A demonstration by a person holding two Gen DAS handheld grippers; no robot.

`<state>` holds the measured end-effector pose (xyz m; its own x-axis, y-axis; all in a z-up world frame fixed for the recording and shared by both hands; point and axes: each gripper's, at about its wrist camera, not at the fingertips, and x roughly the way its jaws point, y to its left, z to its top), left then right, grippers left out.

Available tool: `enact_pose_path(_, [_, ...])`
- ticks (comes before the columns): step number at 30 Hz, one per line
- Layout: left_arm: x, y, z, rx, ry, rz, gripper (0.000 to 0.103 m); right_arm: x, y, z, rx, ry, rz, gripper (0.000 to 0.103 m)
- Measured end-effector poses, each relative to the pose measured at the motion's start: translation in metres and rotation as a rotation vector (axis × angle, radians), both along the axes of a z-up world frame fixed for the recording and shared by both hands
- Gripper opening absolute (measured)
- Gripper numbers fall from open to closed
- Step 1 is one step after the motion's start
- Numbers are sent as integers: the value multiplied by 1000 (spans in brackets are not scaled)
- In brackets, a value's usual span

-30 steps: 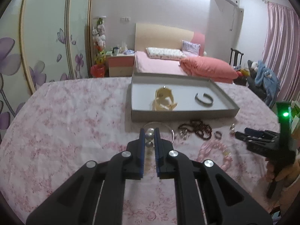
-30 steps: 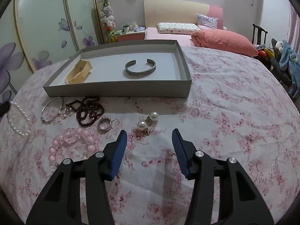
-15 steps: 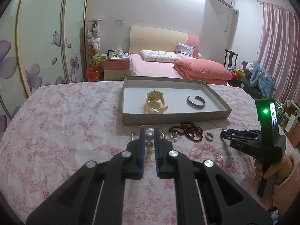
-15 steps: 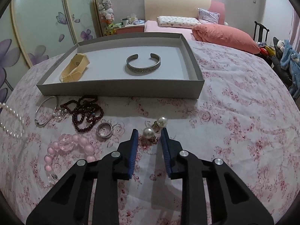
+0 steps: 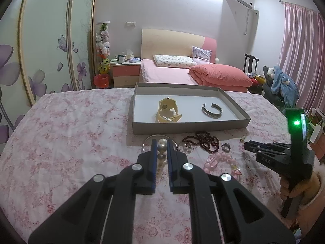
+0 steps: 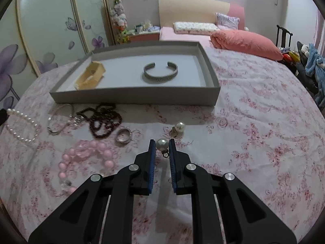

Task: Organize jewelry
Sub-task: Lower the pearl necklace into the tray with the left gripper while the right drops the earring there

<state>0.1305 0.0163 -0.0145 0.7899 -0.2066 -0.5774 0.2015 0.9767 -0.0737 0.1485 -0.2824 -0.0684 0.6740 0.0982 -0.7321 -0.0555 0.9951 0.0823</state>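
Left tongs (image 5: pixel 162 148) held low over the floral-clothed bench (image 5: pixel 67 134), aimed toward the far edge, pinching a pearl strand (image 5: pixel 161 151) whose beads trail back between the blue pads. Right tongs (image 6: pixel 162 147) likewise level and forward-pointing, nipped onto a pearl earring (image 6: pixel 162 144), metal loop hanging just below the pearl. Second pearl earring (image 6: pixel 178 127) lying on the cloth just beyond. Right hand (image 5: pixel 292 189) gripping the handle near the bench's right edge, green light lit; small white marking on the tool body, too small to read. Grey tray (image 6: pixel 134 98) lengthwise along the far edge, holding a cream watch (image 6: pixel 90 77) at its left end and a silver cuff (image 6: pixel 160 75), gap facing away. Between tray and tongs: dark bead necklace (image 6: pixel 101 122), ring (image 6: pixel 123 135), pink bead bracelet (image 6: pixel 87 156), thin bangle (image 6: pixel 59 120).
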Motion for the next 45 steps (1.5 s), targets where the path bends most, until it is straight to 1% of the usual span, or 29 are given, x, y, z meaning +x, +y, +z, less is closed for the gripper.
enact_pose_path(3, [-2, -1, 1, 4, -9, 3, 10, -10, 1, 13, 10, -60, 9, 14])
enact_pose_path(5, [-3, -3, 2, 11, -16, 11, 10, -20, 3, 26, 8, -117, 14, 14])
enact_pose_path(11, [-7, -7, 5, 55, -48, 66, 10, -40, 15, 54, -22, -269, 21, 14])
enact_pose_path(19, [-8, -15, 10, 127, -104, 160, 10, -57, 25, 73, -30, -420, 33, 14])
enact_pose_path(27, [-11, -23, 15, 175, -166, 223, 10, -65, 28, 79, -10, -498, 22, 14])
enact_pose_path(35, [-14, -35, 22, 198, -214, 229, 10, -68, 28, 84, -10, -554, 11, 14])
enact_pose_path(41, [-10, -37, 23, 187, -213, 231, 10, -70, 26, 85, -13, -579, 6, 14])
enact_pose_path(45, [-4, -32, 30, 138, -216, 220, 10, -69, 25, 88, -20, -599, 0, 14])
